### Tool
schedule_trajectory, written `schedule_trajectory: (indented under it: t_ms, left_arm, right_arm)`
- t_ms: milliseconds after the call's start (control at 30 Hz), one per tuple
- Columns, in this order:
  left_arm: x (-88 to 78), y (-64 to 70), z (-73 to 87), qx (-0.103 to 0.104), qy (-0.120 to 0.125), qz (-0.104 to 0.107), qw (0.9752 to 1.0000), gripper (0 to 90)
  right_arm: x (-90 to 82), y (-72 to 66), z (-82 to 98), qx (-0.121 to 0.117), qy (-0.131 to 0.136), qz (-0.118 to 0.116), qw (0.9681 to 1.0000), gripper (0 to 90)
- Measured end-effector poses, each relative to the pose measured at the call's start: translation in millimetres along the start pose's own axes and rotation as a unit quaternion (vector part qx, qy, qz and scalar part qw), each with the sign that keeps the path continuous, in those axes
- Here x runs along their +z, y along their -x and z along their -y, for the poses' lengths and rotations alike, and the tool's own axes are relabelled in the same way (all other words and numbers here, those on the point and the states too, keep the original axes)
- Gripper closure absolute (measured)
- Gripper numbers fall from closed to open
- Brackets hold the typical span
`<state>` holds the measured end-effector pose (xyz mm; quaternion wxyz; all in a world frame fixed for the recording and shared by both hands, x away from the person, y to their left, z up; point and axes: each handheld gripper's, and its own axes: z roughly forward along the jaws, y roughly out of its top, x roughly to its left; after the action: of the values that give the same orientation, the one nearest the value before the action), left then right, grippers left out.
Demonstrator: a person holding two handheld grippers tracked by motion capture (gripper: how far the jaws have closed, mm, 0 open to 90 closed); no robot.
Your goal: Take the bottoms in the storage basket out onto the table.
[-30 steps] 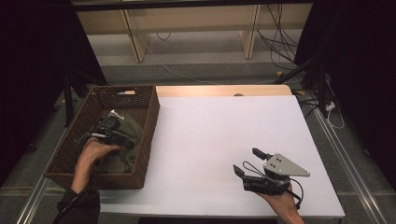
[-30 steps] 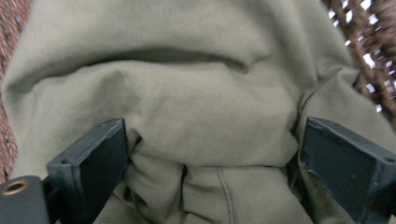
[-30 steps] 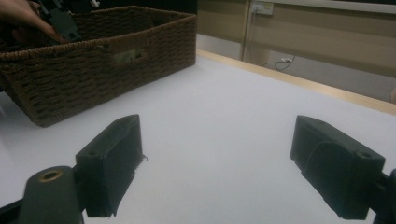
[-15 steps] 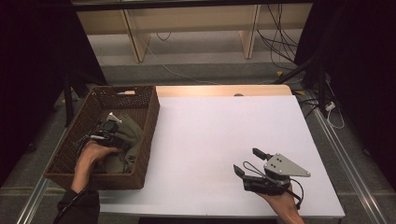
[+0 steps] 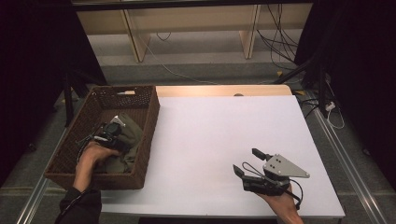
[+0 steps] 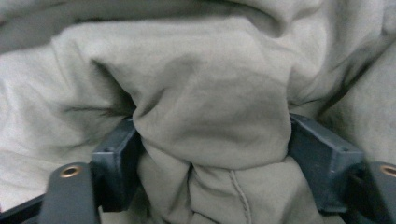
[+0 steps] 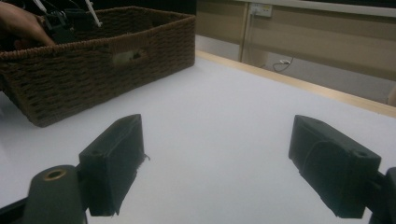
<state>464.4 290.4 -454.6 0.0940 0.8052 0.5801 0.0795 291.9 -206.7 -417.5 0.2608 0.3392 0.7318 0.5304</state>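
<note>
Olive-green cloth [image 5: 127,140] lies bunched in the wicker basket [image 5: 149,122] at the desk's [image 5: 224,135] left edge; your left gripper [image 5: 112,133] is down inside it, and in the left gripper view its fingers [image 6: 116,156] have just been closing, a thick fold of the cloth [image 6: 210,121] between them, the pads pinching its sides; the step in hand looks like the grasp; next, I judge, you should squeeze firm, then lift straight up so the cloth clears the basket wall without dragging it. Your right gripper [image 5: 247,163] rests near the desk's front right corner, fingers [image 7: 114,163] spread, nothing between them, ready to take a free edge.
</note>
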Motion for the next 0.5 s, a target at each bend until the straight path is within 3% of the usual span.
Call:
schedule_trajectory:
  t_ms: [367,400,500]
  left_arm:
    - [-7.9,-11.8,1.4,-0.006,0.021,0.02,0.9996,45.4]
    - [-11.6,-11.7,1.7,-0.007,0.034,0.021,0.9992,54.0]
    - [-16.2,-11.9,1.5,-0.006,0.048,0.02,0.9986,64.4]
  right_arm:
    - [1.6,2.2,0.5,0.006,-0.002,0.004,1.0,19.5]
    - [1.6,2.8,0.3,0.007,-0.001,0.006,1.0,19.7]
    - [1.3,3.1,0.0,0.006,-0.002,0.006,1.0,19.9]
